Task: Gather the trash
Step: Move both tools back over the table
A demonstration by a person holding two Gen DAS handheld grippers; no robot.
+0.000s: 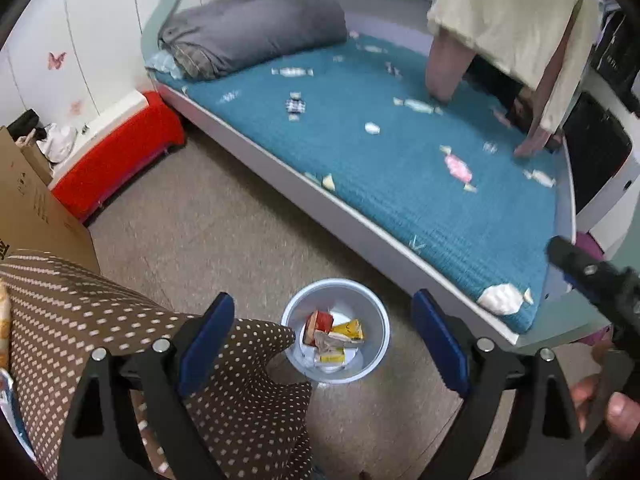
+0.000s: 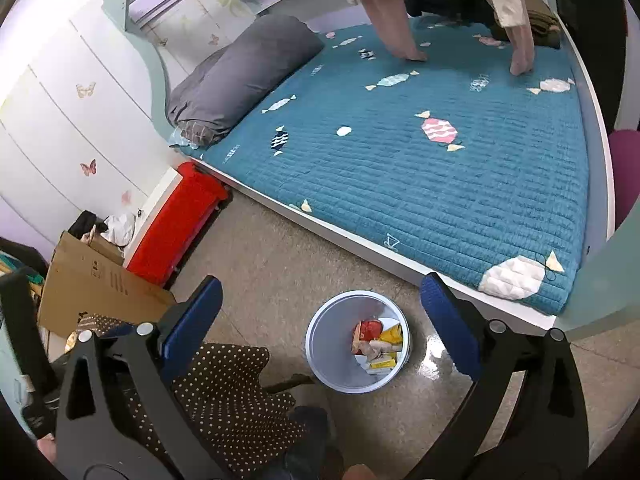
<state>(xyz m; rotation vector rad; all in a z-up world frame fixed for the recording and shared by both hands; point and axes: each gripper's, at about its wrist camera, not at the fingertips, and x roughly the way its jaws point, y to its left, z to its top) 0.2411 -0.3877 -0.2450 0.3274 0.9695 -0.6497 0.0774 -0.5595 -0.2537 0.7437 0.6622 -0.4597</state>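
A pale blue trash bin stands on the floor beside the bed; it also shows in the right wrist view. Inside lie red, yellow and white wrappers, which the right wrist view shows too. My left gripper is open and empty, hovering above the bin. My right gripper is open and empty, also above the bin. The right gripper's body shows at the right edge of the left wrist view.
A bed with a teal candy-print quilt and a grey rolled duvet fills the far side. Another person leans on it. A red bench, a cardboard box and brown dotted fabric lie left.
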